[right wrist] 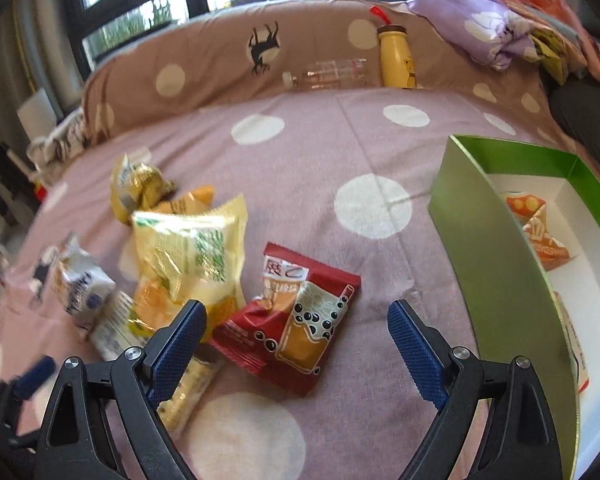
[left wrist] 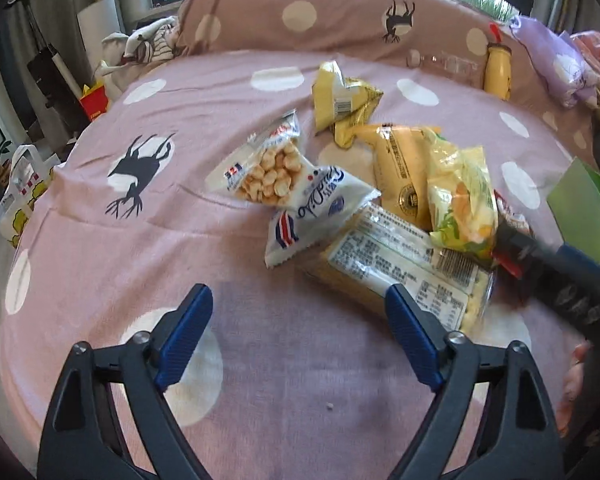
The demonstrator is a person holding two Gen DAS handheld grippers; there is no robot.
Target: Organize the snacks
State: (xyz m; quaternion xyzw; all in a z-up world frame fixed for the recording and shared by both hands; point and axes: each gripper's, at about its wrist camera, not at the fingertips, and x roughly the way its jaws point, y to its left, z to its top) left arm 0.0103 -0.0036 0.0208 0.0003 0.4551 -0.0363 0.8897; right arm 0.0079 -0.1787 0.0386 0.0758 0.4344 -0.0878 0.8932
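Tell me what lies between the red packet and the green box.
Only bare bedsheet between the red packet and green box, per the right wrist view.

- A pink bedspread point(left wrist: 188, 92) with white dots and dark deer silhouettes covers the bed.
- A matching brown pillow point(right wrist: 204, 60) lies along the far edge, under dark-framed windows point(right wrist: 140, 4).
- A yellow bottle point(right wrist: 394, 58) with a red strap stands against the pillow.
- A clear plastic bottle point(right wrist: 328, 74) lies on its side just beside it.
- Crumpled lilac cloth point(right wrist: 476, 24) sits at the far right corner.
- A white bag point(left wrist: 20, 196) sits off the bed's left side.
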